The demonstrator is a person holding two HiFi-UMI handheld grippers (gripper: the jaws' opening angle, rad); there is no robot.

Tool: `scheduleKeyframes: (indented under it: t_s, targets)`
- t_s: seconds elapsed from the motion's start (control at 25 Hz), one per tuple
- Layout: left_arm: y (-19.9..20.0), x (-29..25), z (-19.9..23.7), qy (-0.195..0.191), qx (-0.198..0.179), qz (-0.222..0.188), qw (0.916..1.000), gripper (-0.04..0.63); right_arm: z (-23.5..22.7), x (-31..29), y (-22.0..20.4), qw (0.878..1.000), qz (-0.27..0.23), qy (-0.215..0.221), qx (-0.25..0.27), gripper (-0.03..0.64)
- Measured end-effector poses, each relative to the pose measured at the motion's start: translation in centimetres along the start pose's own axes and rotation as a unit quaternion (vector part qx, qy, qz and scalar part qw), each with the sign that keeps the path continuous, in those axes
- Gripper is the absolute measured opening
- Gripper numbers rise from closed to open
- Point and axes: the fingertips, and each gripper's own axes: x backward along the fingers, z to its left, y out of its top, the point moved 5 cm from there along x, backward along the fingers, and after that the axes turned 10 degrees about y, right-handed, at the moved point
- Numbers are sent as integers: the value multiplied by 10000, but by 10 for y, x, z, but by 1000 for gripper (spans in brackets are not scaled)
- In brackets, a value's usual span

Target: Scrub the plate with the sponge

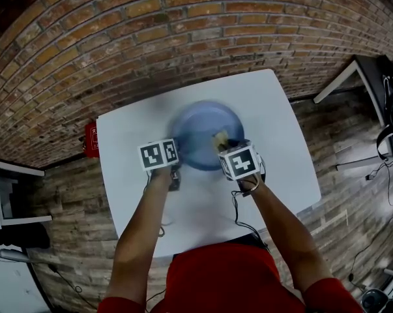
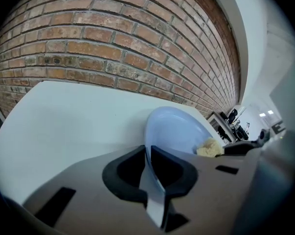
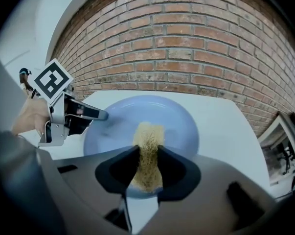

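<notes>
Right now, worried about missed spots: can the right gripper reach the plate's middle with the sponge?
Probably yes: the right gripper holds the sponge over the plate, nothing between; the left gripper clamps only the rim.

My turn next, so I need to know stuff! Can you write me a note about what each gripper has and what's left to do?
Left gripper: shut on the rim of the blue plate, which sits on the white table.
Right gripper: shut on the sponge, its free end over the plate's middle.
Done: both things gripped, sponge at the plate.
Left: scrub the plate; how much is scrubbed so far I cannot tell.
</notes>
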Motion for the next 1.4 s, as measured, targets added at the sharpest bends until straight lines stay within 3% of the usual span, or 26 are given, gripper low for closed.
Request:
scheduleKeyframes:
  t_s: [0.4,0.56,0.68,0.8,1.0,1.24,1.4]
  targets:
    - [4,24,1,228,-141,-505,9984,114,-1,21,12,9991,-404,140,-76,120]
    - [15,50,1,222,-204,-1076,9937,112,2,36,29,9964,-822,204,43,120]
    - [26,75,-10,-49,-97,-1611,9869,77,8,50,42,9906,-1304,349,203,120]
    - [37,107,-30,-429,-119,-2247,9734,44,20,71,55,9781,-1954,565,443,120]
    - [49,163,-59,-667,-754,-3247,9405,28,46,116,74,9452,-2985,924,947,120]
    - [47,208,-83,-721,-1247,-3860,9112,18,71,169,79,9033,-3908,1136,1356,120]
    - [40,231,-94,-845,-1365,-4126,8966,15,79,191,71,8845,-4257,1264,1427,120]
